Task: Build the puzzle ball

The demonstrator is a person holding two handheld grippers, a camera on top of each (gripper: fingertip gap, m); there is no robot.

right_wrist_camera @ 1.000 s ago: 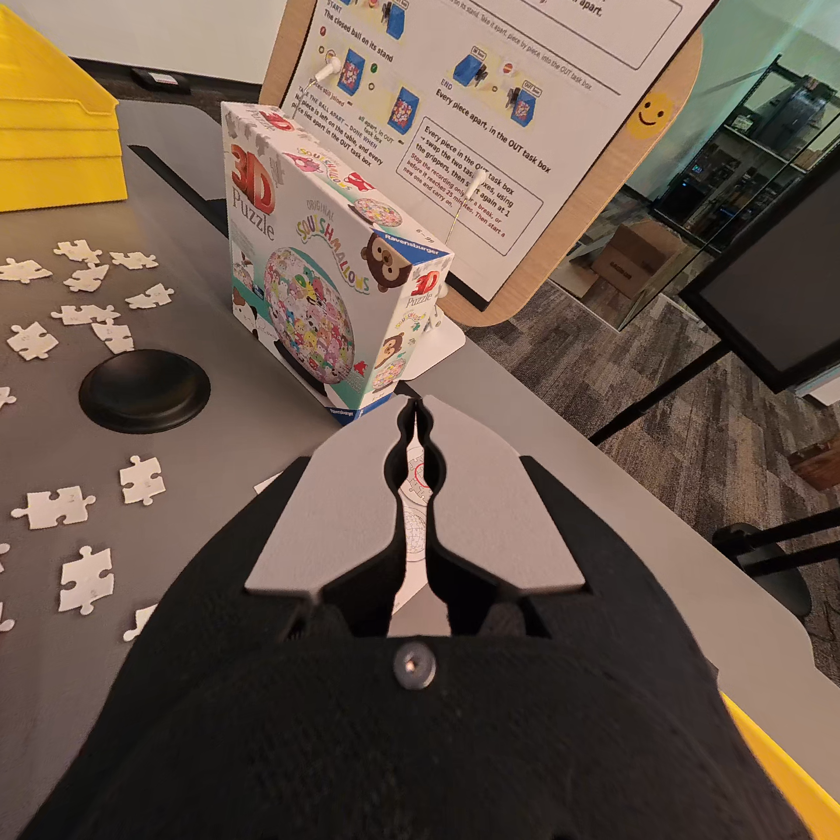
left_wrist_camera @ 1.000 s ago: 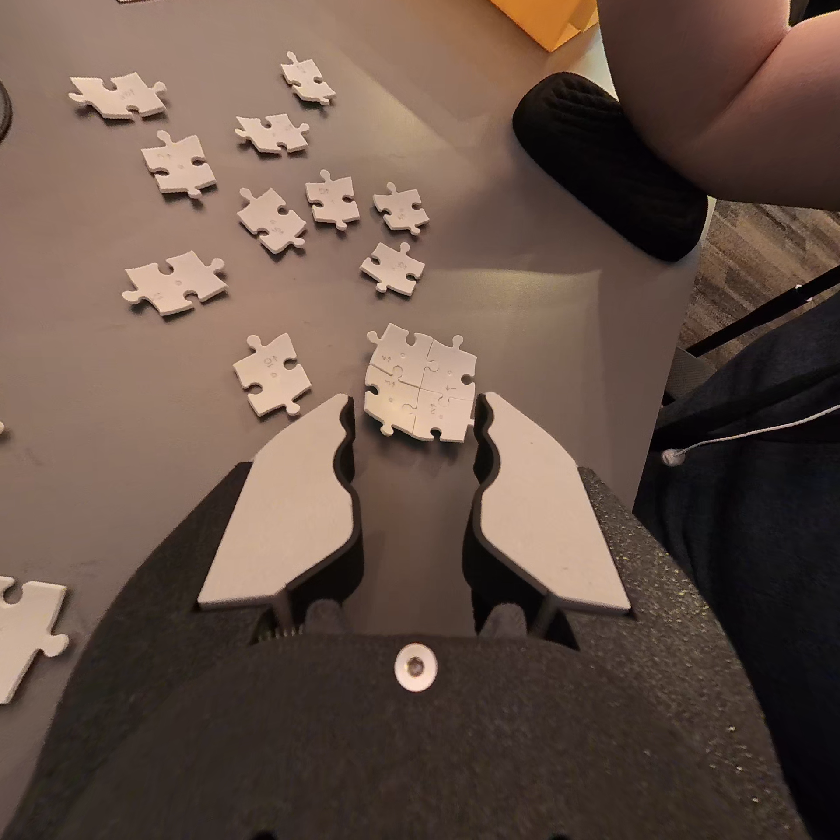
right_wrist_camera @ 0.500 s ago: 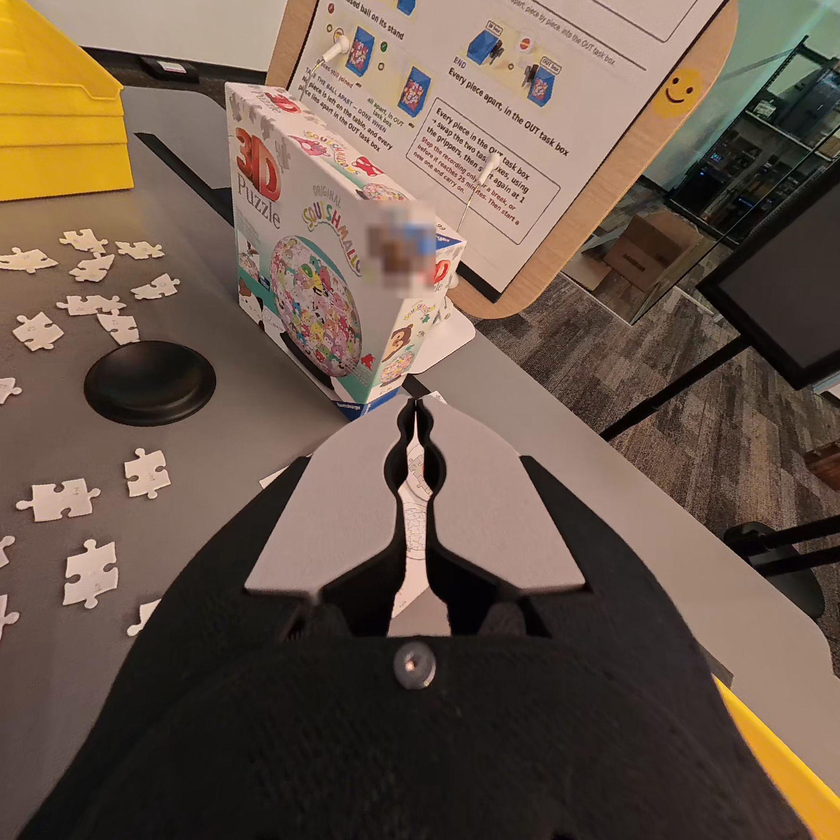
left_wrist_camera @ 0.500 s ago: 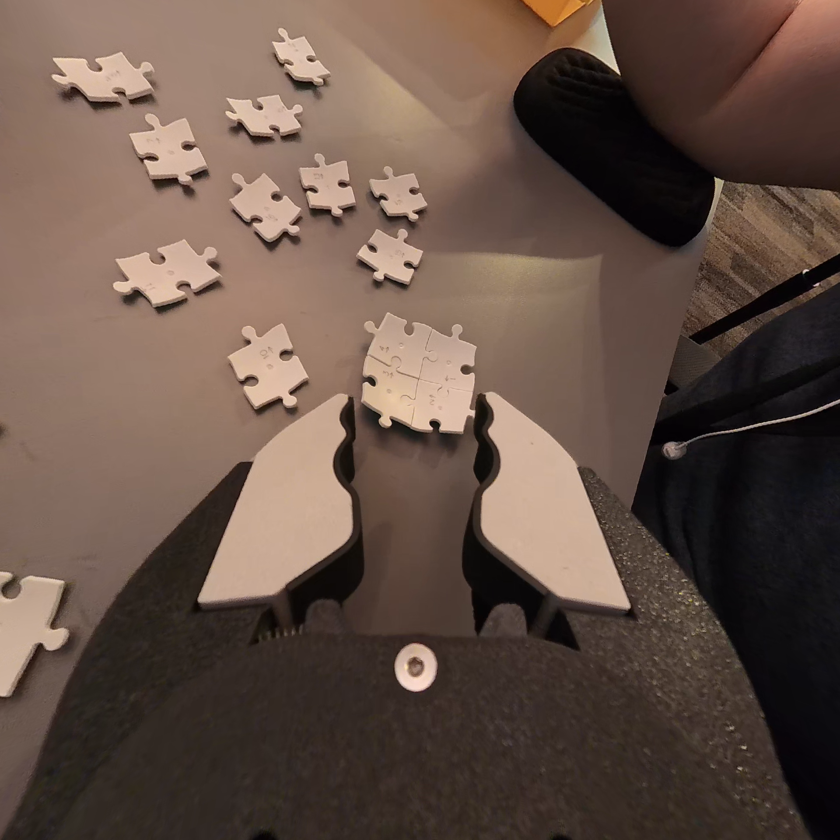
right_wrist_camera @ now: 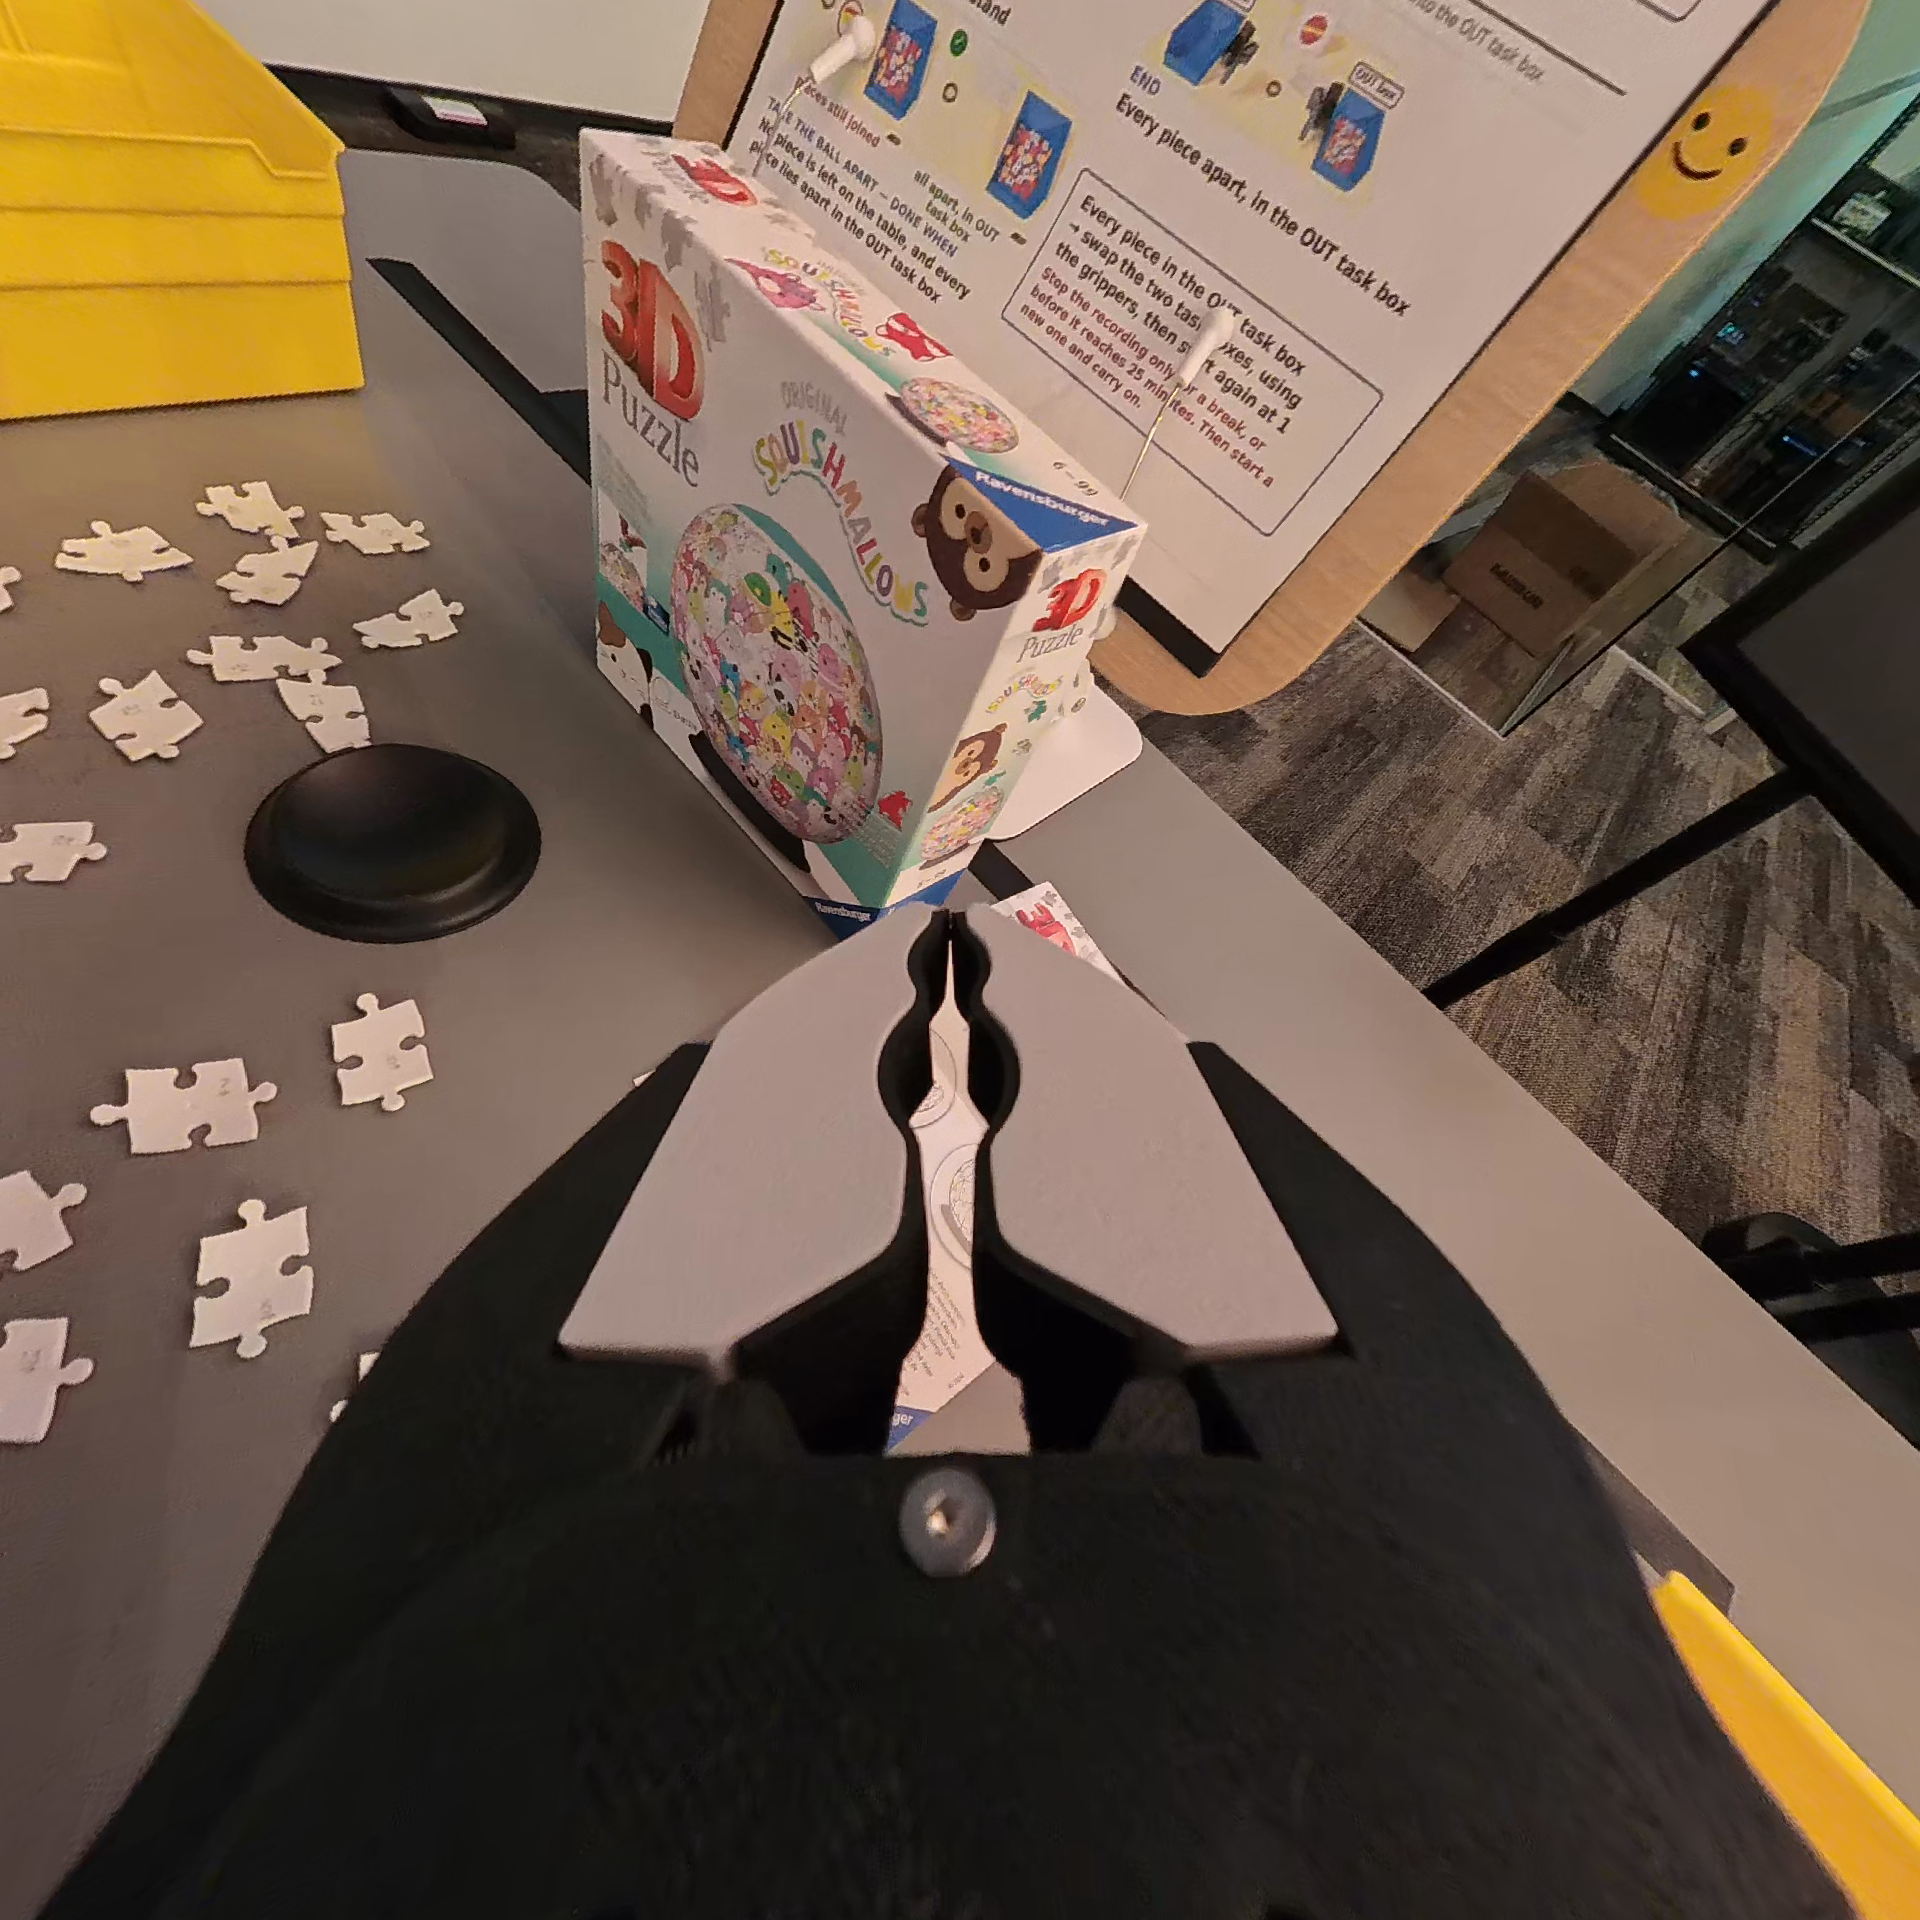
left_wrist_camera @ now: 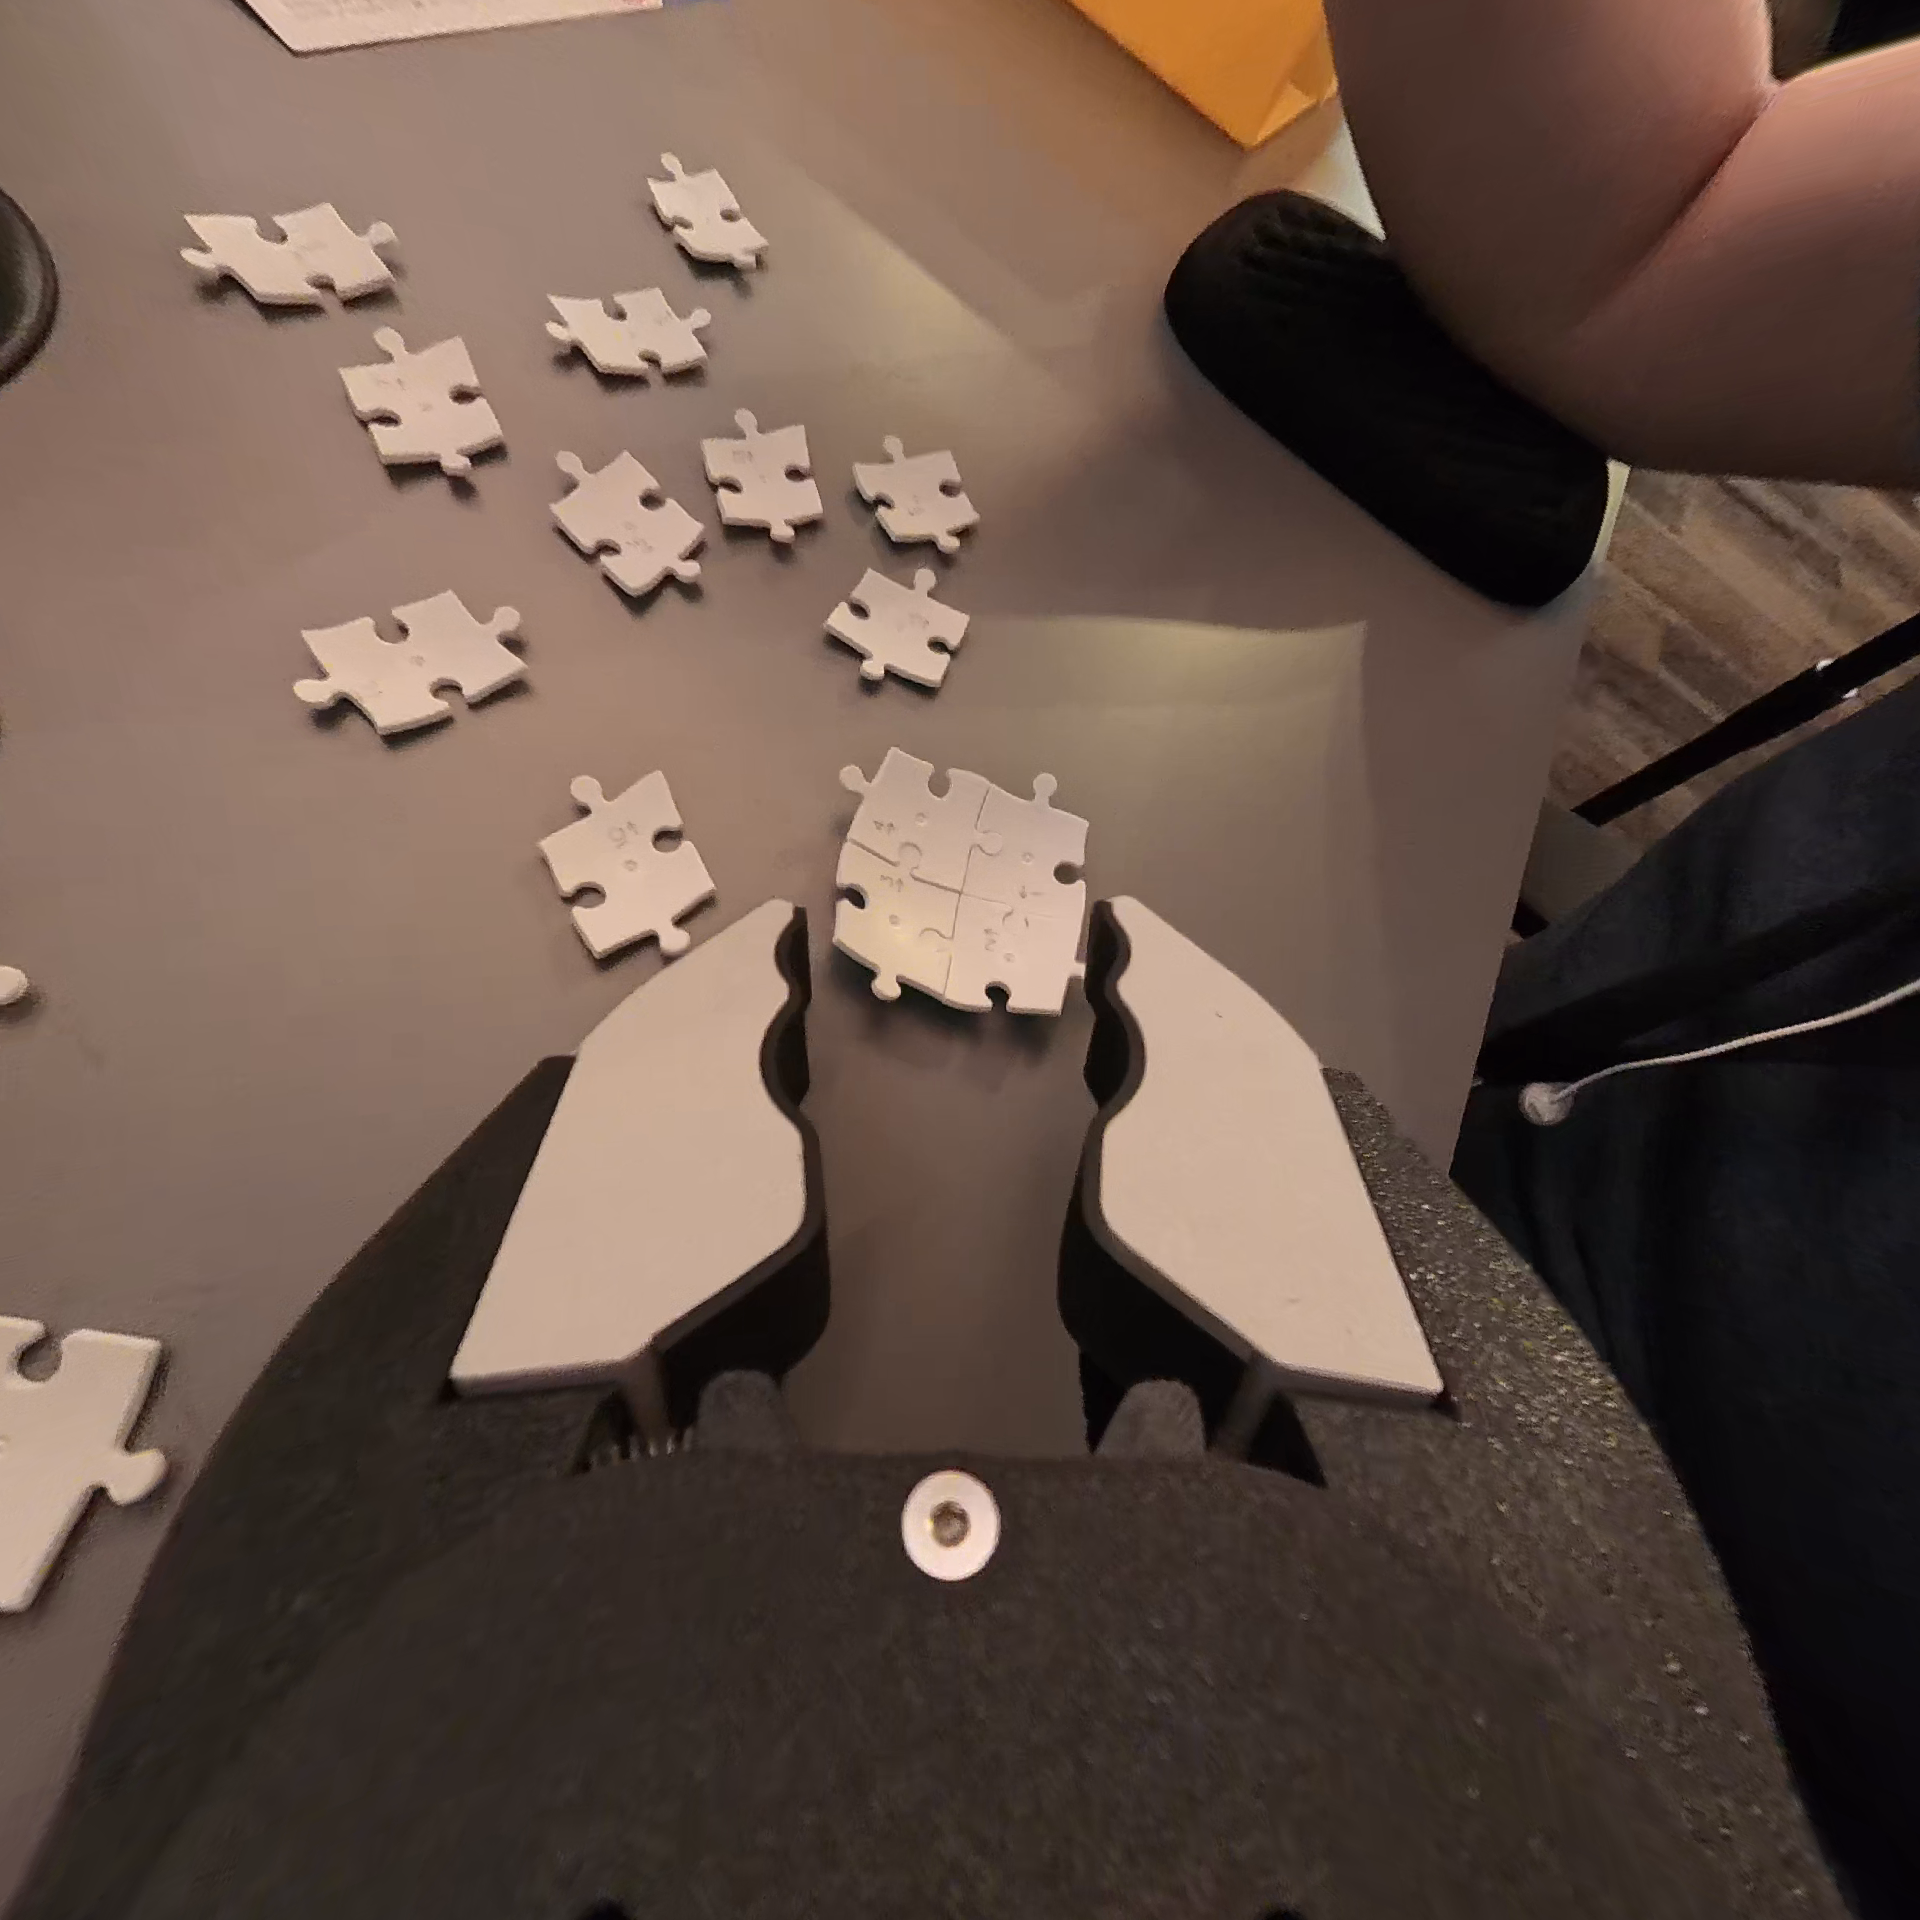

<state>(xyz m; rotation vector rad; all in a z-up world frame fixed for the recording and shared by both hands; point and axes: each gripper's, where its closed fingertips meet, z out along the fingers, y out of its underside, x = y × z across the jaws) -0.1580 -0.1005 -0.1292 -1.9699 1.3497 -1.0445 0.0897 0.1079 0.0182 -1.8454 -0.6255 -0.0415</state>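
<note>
A curved patch of several joined white puzzle pieces [left_wrist_camera: 961,894] lies on the grey table [left_wrist_camera: 1143,665] near its right edge. My left gripper [left_wrist_camera: 945,928] is open, with its fingertips on either side of the patch's near edge, the right one close against it. Loose white pieces [left_wrist_camera: 629,862] lie scattered to the left and beyond. My right gripper [right_wrist_camera: 951,925] is shut and empty, held above a paper leaflet [right_wrist_camera: 1044,925] in front of the puzzle box [right_wrist_camera: 831,623]. More loose pieces [right_wrist_camera: 379,1049] lie to its left.
A black round stand [right_wrist_camera: 393,842] sits left of the box. An instruction board [right_wrist_camera: 1247,260] stands behind it, with yellow bins [right_wrist_camera: 156,260] at far left. A person's forearm [left_wrist_camera: 1610,229] rests on a black textured object [left_wrist_camera: 1382,405] by the table's edge [left_wrist_camera: 1538,727]. About 35 centimetres separates my left fingertips from my right. My left tips are roughly 25 centimetres from the black textured object [left_wrist_camera: 1382,405].
The left gripper drifted slightly back and then forward at the patch, staying open. The right gripper stayed shut and edged a little closer to the box.
</note>
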